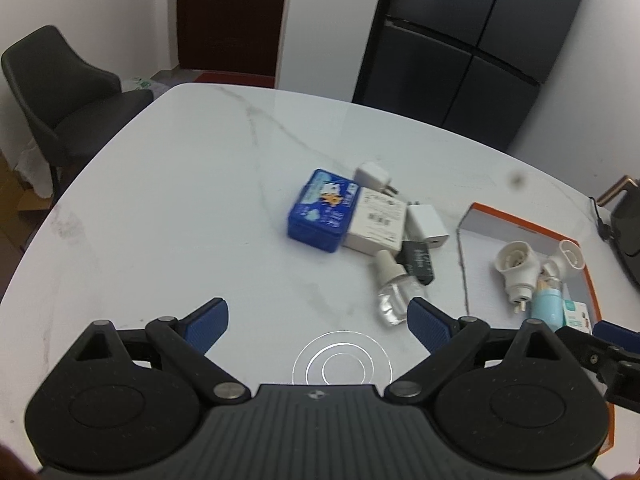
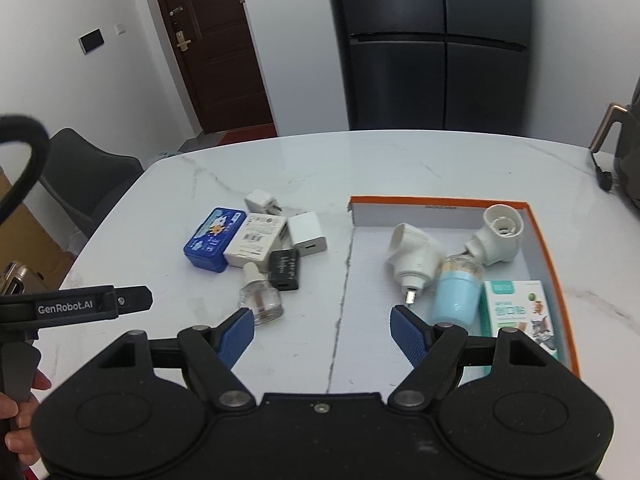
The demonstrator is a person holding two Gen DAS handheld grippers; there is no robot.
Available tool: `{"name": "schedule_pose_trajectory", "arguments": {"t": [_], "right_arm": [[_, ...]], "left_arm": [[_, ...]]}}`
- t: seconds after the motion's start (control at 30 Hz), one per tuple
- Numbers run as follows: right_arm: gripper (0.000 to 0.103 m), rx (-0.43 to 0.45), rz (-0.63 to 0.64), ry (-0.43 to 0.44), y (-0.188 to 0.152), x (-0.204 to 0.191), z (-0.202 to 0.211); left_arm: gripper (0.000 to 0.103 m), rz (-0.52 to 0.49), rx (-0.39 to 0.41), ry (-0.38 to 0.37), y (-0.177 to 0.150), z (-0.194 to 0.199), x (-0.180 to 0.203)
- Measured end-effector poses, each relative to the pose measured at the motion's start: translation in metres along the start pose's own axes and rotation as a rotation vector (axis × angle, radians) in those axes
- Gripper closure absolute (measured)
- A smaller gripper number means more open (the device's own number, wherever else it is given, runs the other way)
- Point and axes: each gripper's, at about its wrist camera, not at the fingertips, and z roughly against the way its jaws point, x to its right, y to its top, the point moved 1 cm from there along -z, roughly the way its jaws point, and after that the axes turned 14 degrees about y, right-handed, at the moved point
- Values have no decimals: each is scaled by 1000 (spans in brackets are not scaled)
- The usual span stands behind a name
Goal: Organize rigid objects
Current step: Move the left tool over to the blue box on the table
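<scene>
A blue tin (image 1: 322, 210) (image 2: 215, 243), a white labelled box (image 1: 376, 219) (image 2: 256, 241), two white chargers (image 1: 427, 225) (image 2: 307, 233), a black adapter (image 1: 418, 261) (image 2: 284, 269) and a clear refill bottle (image 1: 394, 290) (image 2: 259, 295) lie clustered on the white marble table (image 1: 180, 184). An orange-rimmed tray (image 2: 546, 240) (image 1: 520, 222) holds two white plug-in heaters (image 2: 414, 258), a light blue container (image 2: 456, 298) and a green-white box (image 2: 518, 316). My left gripper (image 1: 318, 322) is open and empty, nearer than the cluster. My right gripper (image 2: 322, 334) is open and empty at the tray's left edge.
A dark chair (image 1: 60, 92) stands at the table's far left. A black fridge (image 2: 436, 44) and a brown door (image 2: 208, 40) are behind the table. A dark bag with a cable (image 2: 624, 152) sits at the right edge.
</scene>
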Motion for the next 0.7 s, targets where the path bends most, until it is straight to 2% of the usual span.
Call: {"name": "schedule_pose_trajectory", "arguments": {"t": [0.4, 0.7], "right_arm": [[14, -26, -9, 6, 0, -10, -22], [14, -40, -40, -8, -1, -12, -39]], "left_arm": [[4, -30, -16, -4, 7, -17, -7], [4, -81, -22, 8, 33, -58, 0]]}}
